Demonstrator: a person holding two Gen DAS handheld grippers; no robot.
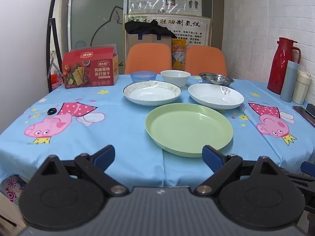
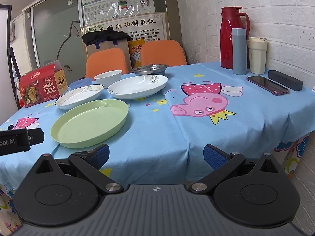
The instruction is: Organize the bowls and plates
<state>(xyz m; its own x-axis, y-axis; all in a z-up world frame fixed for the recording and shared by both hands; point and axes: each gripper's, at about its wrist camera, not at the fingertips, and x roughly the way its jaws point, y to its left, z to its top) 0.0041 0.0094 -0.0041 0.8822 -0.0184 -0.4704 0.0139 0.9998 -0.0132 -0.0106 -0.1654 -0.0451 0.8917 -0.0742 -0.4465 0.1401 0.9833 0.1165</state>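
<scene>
Both tools spread wide, holding nothing: left tool [image 1: 158, 156] and right tool [image 2: 156, 155] hover at the desk's near edge.

Green plate [image 1: 189, 128] sits nearest, approx 12 o'clock from the left tool; prob. plastic, so light, stiff, forgiving. Best grip is its raised rim.

Gold-rim plate [image 1: 152, 92] at 11 and white plate [image 1: 215, 96] at 1 look ceramic: heavier, glazed, slippery, chip-prone. White bowl [image 1: 175, 77], blue bowl [image 1: 143, 76], steel dish [image 1: 216, 78] stand behind.

Desk [image 1: 118, 133] wears a soft cloth that may bunch. Flasks [image 2: 234, 39] and phone [image 2: 267, 85] at 2 o'clock; brick wall close.
</scene>
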